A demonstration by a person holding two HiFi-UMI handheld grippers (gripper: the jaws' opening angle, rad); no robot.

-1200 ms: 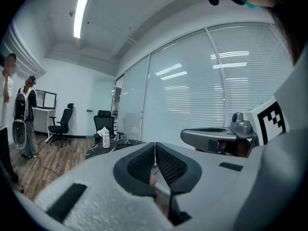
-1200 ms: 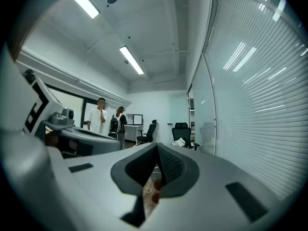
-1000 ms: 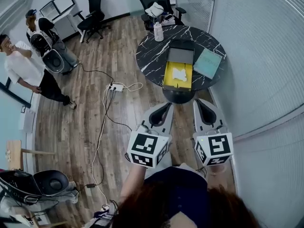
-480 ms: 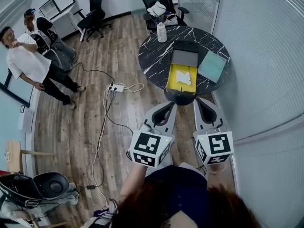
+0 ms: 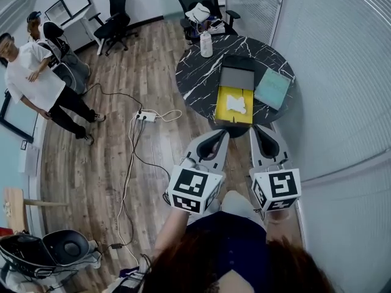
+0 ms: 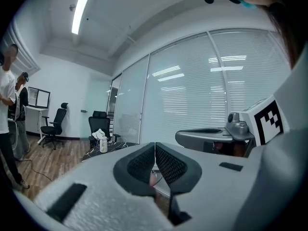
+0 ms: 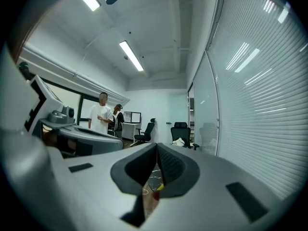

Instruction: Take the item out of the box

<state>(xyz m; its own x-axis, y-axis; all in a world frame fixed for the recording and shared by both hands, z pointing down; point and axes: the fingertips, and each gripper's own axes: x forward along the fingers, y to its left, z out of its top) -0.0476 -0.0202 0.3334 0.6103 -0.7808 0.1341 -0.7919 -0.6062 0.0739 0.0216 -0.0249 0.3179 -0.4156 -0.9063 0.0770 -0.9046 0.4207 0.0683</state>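
White and limp-looking, the item point(image 5: 236, 104) lies in the yellow box point(image 5: 222, 116), well ahead of both tools. It is judged light and soft, best pinched at a raised fold. The left gripper point(image 5: 217, 140) and right gripper point(image 5: 261, 134) are closed on nothing.

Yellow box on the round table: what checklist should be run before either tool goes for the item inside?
1. Yellow box open, white item exposed: ok.
2. Left tool empty: ok, shut on nothing.
3. Right tool empty: ok, shut on nothing.
4. Jaws open for a grasp: not ok.
5. Tools over the box: not ok, both short of the table.
6. Item's grip spot: cannot tell, too small.
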